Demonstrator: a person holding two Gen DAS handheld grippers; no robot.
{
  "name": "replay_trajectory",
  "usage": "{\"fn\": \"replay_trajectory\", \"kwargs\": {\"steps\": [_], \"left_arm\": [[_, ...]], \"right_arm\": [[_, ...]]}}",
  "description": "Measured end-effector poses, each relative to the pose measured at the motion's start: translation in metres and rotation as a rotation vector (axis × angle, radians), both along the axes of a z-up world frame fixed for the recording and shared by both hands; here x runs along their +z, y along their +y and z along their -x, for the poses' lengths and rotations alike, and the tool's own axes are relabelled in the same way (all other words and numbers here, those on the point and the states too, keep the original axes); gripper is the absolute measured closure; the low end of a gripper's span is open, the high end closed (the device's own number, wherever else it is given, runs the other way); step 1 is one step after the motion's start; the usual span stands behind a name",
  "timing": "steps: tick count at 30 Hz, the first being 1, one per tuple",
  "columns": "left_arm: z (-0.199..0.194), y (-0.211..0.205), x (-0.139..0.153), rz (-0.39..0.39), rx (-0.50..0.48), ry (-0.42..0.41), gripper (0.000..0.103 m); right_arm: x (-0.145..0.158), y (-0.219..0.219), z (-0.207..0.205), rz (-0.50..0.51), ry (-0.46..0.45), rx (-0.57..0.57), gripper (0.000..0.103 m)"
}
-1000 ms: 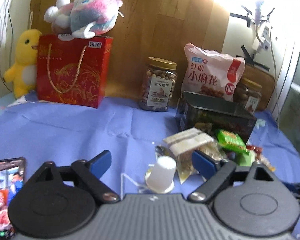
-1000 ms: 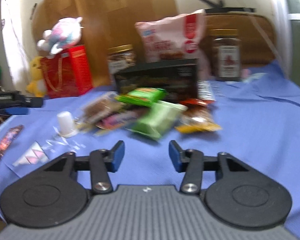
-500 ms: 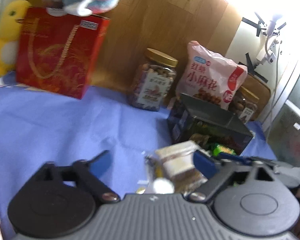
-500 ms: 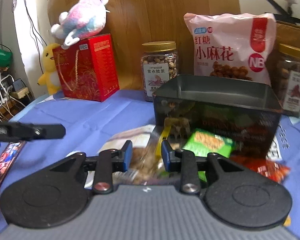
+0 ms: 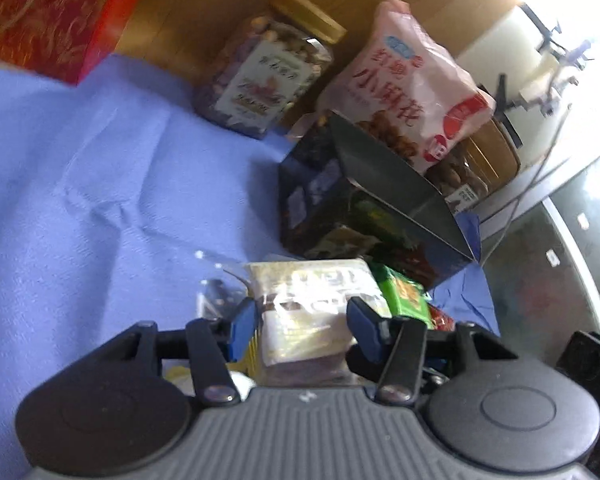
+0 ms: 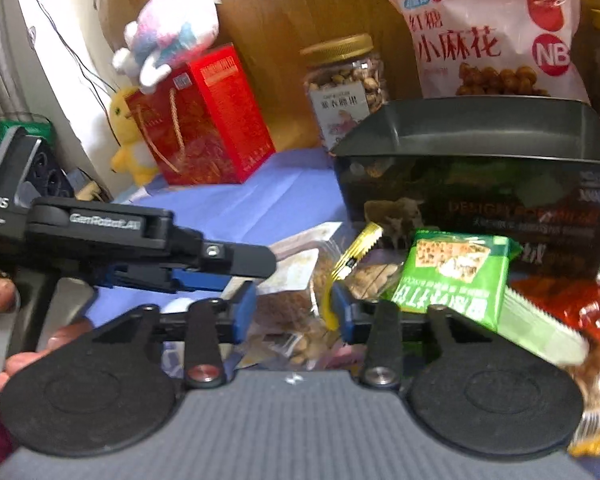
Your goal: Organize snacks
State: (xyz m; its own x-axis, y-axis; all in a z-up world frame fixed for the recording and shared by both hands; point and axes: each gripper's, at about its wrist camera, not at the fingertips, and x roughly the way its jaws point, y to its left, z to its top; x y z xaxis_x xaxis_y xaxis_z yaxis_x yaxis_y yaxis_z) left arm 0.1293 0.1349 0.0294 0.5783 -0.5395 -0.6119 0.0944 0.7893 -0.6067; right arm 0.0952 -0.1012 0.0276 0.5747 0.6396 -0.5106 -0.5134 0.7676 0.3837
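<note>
Both grippers are working the same heap of snacks in front of the dark box (image 6: 476, 184). The left gripper (image 5: 302, 320) has a clear packet (image 5: 312, 304) between its blue pads, and its jaws are closing on it; the pads look to be at the packet's sides, though blur makes it hard to say whether they bite yet. The right gripper (image 6: 292, 312) is also closing, with a clear bag of nuts (image 6: 300, 320) between its pads, a pad close at each side; a yellow wrapper (image 6: 352, 260) sits just ahead of its right pad and a green pack (image 6: 456, 276) further right. The left gripper shows in the right view just to the left of the right tool, very near it, so the two may well be on the same bag. To do this grasp well, only one tool should take the bag, pinching the film rather than the nuts inside, and the other should back off before the lift. Lift straight up so the yellow wrapper and green pack are not dragged, then carry it forward over the box's near wall and let go inside.
</note>
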Motion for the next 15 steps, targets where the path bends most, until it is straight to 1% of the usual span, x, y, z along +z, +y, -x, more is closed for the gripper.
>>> {"fn": "replay_trajectory", "kwargs": {"steps": [3,5,7,8,10,13,15], "left_arm": [[0.013,-0.018,0.018,0.023,-0.038,-0.038,0.053],[0.025,-0.036,0.031,0.041,-0.083,-0.083,0.052],[0.033,-0.057,0.037,0.071,-0.135,-0.105,0.048],[0.038,-0.066,0.038,0.078,-0.158,-0.111,0.048],[0.043,-0.086,0.033,0.076,-0.209,-0.103,0.047],[0.042,-0.104,0.014,0.077,-0.251,-0.026,0.045],[0.048,-0.105,0.009,0.067,-0.255,-0.006,0.045]], "right_arm": [[0.012,-0.023,0.027,-0.041,-0.067,-0.056,0.066],[0.022,-0.044,0.052,-0.064,-0.131,-0.098,0.066],[0.030,-0.062,0.078,-0.049,-0.201,-0.146,0.067],[0.030,-0.069,0.086,-0.023,-0.227,-0.162,0.067],[0.029,-0.077,0.107,0.068,-0.266,-0.193,0.067],[0.018,-0.077,0.122,0.199,-0.277,-0.213,0.067],[0.007,-0.072,0.124,0.259,-0.275,-0.205,0.068]]}}
